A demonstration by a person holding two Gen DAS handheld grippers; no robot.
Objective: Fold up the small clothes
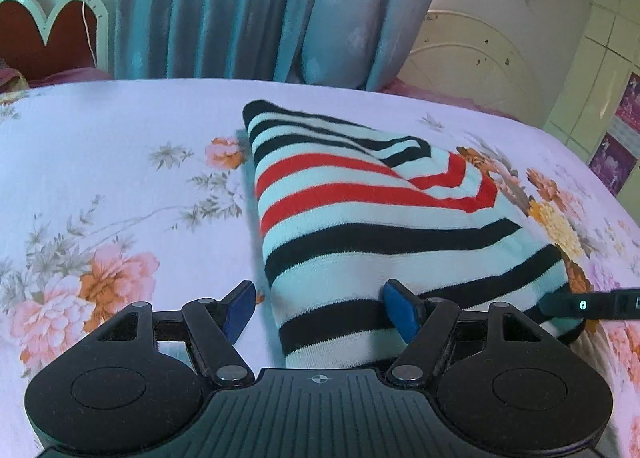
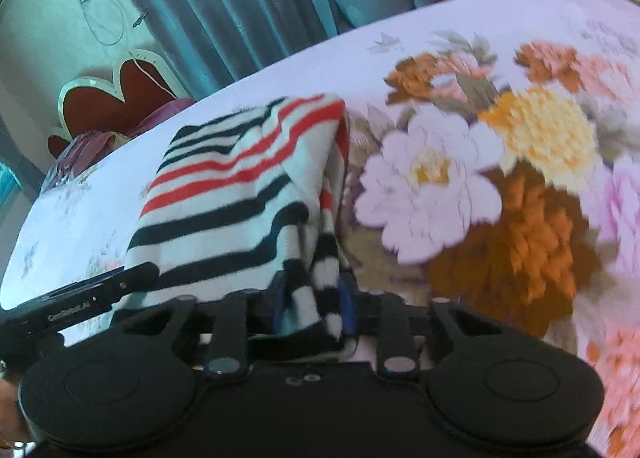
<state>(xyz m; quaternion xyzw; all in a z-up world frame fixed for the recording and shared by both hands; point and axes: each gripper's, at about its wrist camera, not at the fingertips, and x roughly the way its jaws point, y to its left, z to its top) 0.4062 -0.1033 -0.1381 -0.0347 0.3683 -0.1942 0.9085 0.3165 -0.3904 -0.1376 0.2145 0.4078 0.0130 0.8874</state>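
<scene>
You have one striped garment (image 1: 360, 218) in front of you, lying on the bed (image 1: 120, 162), which carries a pale sheet printed with flowers. The garment is knitted in white, black and red bands and is partly folded: one flap lies turned over its far right part, so the stripes there meet at an angle.

You hold two tools. Your left tool (image 1: 320, 312) stands released, its two blue pads (image 1: 400, 310) spread wide at the garment's near left corner. The right pad rests over the fabric and the left pad sits beside the cloth's left edge, above the bare sheet. Nothing is gripped between them.

Your right tool (image 2: 314, 308) is clenched on the garment's near right edge; a bunched fold of black and white stripes is squeezed between its two pads, and the cloth rises from the sheet towards that grip. In the left wrist view its black tip (image 1: 580, 304) shows at the garment's near right corner.

Beyond the bed's far side hangs one blue curtain (image 1: 240, 6), and one red and white headboard (image 1: 48, 30) stands at the far left.
</scene>
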